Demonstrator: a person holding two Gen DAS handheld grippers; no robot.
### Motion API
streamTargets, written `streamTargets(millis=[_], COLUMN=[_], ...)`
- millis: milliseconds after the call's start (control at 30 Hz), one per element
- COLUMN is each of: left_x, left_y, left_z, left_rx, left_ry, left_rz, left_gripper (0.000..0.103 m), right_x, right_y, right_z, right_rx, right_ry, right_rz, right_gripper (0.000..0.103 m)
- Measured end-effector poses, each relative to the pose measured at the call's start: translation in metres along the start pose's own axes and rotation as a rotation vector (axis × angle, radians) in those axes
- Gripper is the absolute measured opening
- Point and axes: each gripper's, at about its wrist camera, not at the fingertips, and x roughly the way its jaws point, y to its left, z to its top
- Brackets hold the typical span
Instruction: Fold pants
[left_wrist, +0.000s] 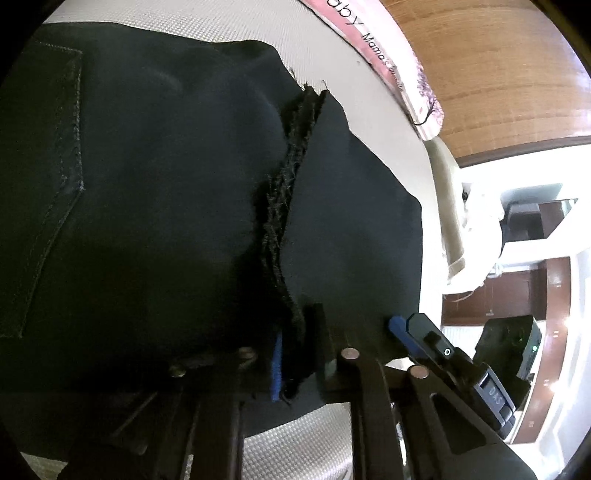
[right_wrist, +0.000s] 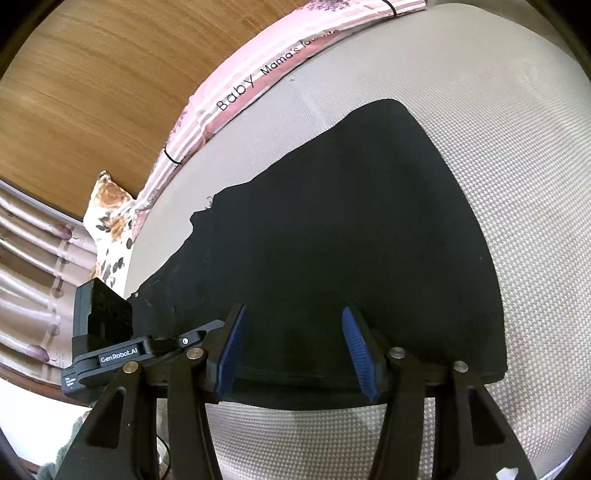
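Note:
Black pants (left_wrist: 166, 184) lie spread on a pale woven mattress (left_wrist: 221, 33), a stitched back pocket (left_wrist: 48, 177) at the left. A frayed raw edge (left_wrist: 291, 162) runs down the middle of the left wrist view into my left gripper (left_wrist: 297, 325), which is shut on that edge. In the right wrist view the pants (right_wrist: 351, 221) fill the centre. My right gripper (right_wrist: 294, 308) stands open over their near edge, and its blue pads (right_wrist: 232, 350) are well apart with flat cloth between them. The two grippers are side by side.
A pink striped cloth (right_wrist: 236, 96) printed "Baby Mama's" lies along the mattress's far edge, against a wooden board (right_wrist: 92, 74). A floral pillow (right_wrist: 110, 221) and a curtain (right_wrist: 29, 277) are at the left. The mattress (right_wrist: 517, 184) is bare at the right.

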Motion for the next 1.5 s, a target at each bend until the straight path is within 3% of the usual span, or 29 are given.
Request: streamTargets(millis=[167, 367, 533, 700, 900, 967, 1133, 1233, 1333, 1500], left_x=[-0.009, -0.036, -0.035, -0.019, -0.018, -0.020, -0.037, -0.047, -0.050, -0.033], left_y=[-0.024, -0.044, -0.022, -0.006, -0.017, -0.023, -0.030, -0.037, -0.045, -0.056], left_z=[-0.010, -0.025, -0.029, -0.031, -0.034, -0.034, -0.041, -0.047, -0.055, -0.064], left_rx=[0.105, 0.208, 0.165, 0.145, 0.211, 0.236, 0.312, 0.372, 0.453, 0.547], left_ry=[-0.066, -0.132, -0.111, -0.083, -0.086, -0.096, -0.205, -0.288, -0.311, -0.236], left_rz=[0.065, 0.077, 0.117, 0.177, 0.239, 0.273, 0.424, 0.465, 0.445, 0.394], left_gripper=[0.008, 0.008, 0.008, 0.008, 0.011, 0.017, 0.021, 0.023, 0.025, 0.025], right_x=[-0.001, -0.007, -0.007, 0.009, 0.012, 0.009, -0.002, -0.001, 0.009, 0.032], right_y=[0.001, 0.003, 0.010, 0.006, 0.011, 0.013, 0.025, 0.026, 0.025, 0.021], right_z=[0.000, 0.004, 0.003, -0.001, -0.004, -0.001, 0.016, 0.034, 0.053, 0.081], right_rx=[-0.011, -0.022, -0.080, -0.102, -0.142, -0.138, -0.209, -0.246, -0.287, -0.333], right_ry=[-0.006, -0.030, -0.038, 0.015, 0.013, 0.010, -0.063, -0.094, -0.108, -0.119], right_rz=[-0.033, -0.048, -0.131, -0.205, -0.238, -0.227, -0.244, -0.277, -0.319, -0.389], right_gripper=[0.050, 0.051, 0.051, 0.050, 0.050, 0.051, 0.051, 0.051, 0.047, 0.044])
